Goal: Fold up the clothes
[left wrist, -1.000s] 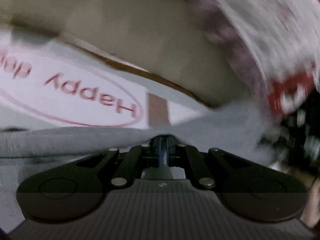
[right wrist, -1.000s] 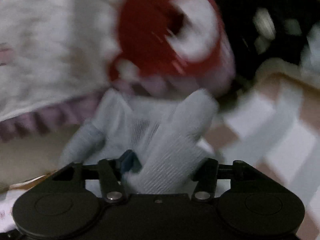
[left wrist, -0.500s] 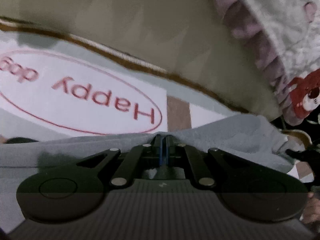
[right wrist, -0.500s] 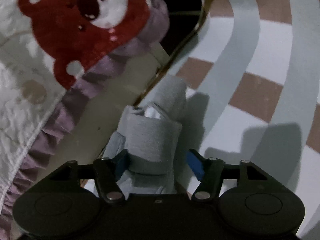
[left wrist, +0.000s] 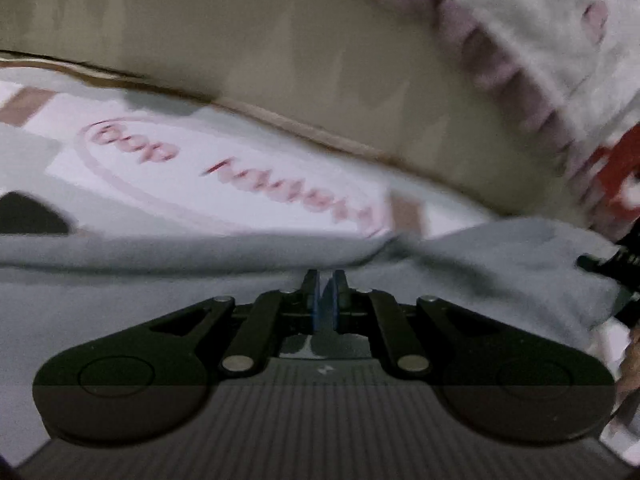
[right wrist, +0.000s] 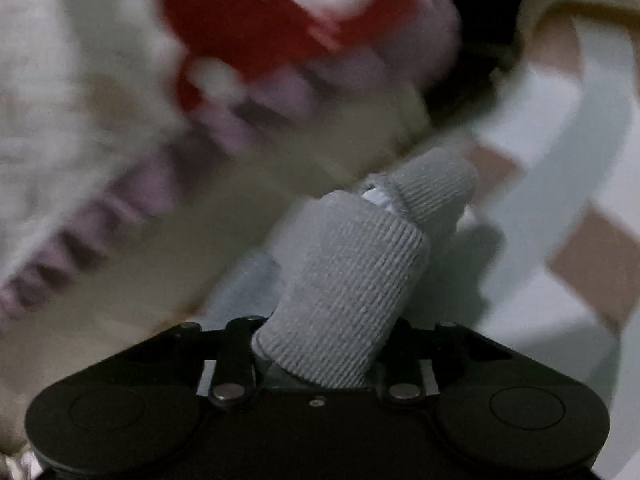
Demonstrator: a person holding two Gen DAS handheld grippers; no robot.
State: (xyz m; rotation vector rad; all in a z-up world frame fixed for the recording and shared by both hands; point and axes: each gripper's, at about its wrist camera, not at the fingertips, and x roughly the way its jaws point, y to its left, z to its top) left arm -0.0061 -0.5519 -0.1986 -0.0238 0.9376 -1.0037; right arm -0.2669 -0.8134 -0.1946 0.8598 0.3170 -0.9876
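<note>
A grey knit garment (left wrist: pixel 500 264) is stretched across the lower left wrist view, over a printed mat. My left gripper (left wrist: pixel 325 280) is shut on its near edge, blue pads pressed together with cloth between them. In the right wrist view the garment's ribbed cuff (right wrist: pixel 348 280) rises from between the fingers of my right gripper (right wrist: pixel 328 320). Its links have drawn in around the cuff, and the cloth hides the fingertips. A second rolled grey end (right wrist: pixel 436 184) shows beyond the cuff.
The mat (left wrist: pixel 240 184) reads "Happy dog" in red and has grey, white and brown checks (right wrist: pixel 560 160). A beige upholstered side (left wrist: pixel 280 60) rises behind it. A white fleece blanket (right wrist: pixel 80 80) with a purple ruffle and a red bear patch (right wrist: pixel 260 12) hangs over that.
Half a second ago the right gripper stood open around the cuff; now it has closed on it and swung back toward the blanket. The left gripper keeps its hold and has shifted sideways.
</note>
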